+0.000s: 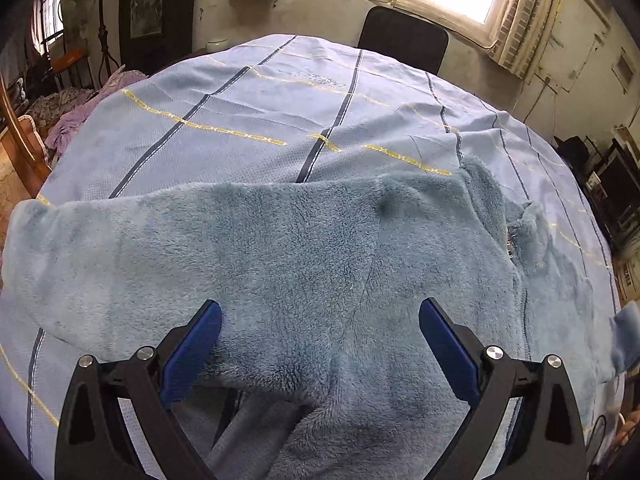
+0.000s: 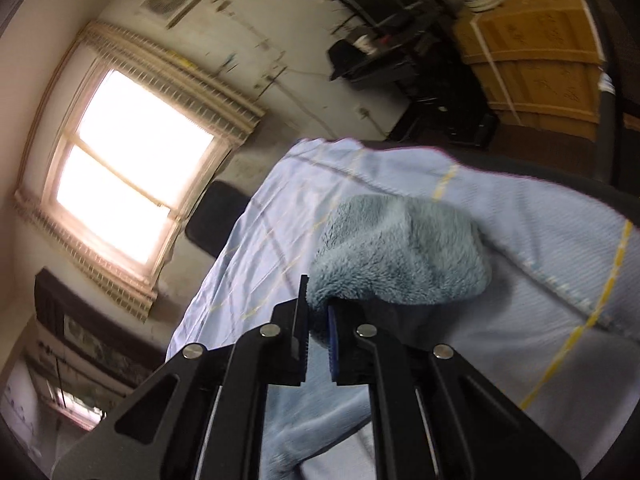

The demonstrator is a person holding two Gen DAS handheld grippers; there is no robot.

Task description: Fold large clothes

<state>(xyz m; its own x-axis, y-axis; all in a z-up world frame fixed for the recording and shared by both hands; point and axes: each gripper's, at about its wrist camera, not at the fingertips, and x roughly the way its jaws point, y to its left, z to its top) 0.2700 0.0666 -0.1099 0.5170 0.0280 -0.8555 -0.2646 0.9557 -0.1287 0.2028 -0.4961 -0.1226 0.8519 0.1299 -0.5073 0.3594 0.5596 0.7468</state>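
Left tongs (image 1: 320, 320), right tongs (image 2: 318, 320): black frames, blue pads, silver screws.

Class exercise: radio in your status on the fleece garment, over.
Left gripper open over fleece garment. Right gripper shut on a fleece fold. Garment spread on striped sheet. Nothing in the way.

a: the garment (image 1: 304, 248) is a thick plush fleece, shaggy pile, fully matt.
b: and the sheet (image 1: 248, 104) under it?
a: thin woven cloth, smooth with a fine ribbed texture, creased in places, dull finish.
b: the left gripper (image 1: 320, 344)?
a: matt black hard plastic arms, shiny round metal pins, blue pads (image 1: 192, 356) that look rubbery.
b: the right gripper (image 2: 318, 340) looks the same, with a ridged face on the pad.
a: behind it, the crate (image 2: 532, 60) is pale, rough board; the chair back (image 1: 404, 40) looks dark and matt.
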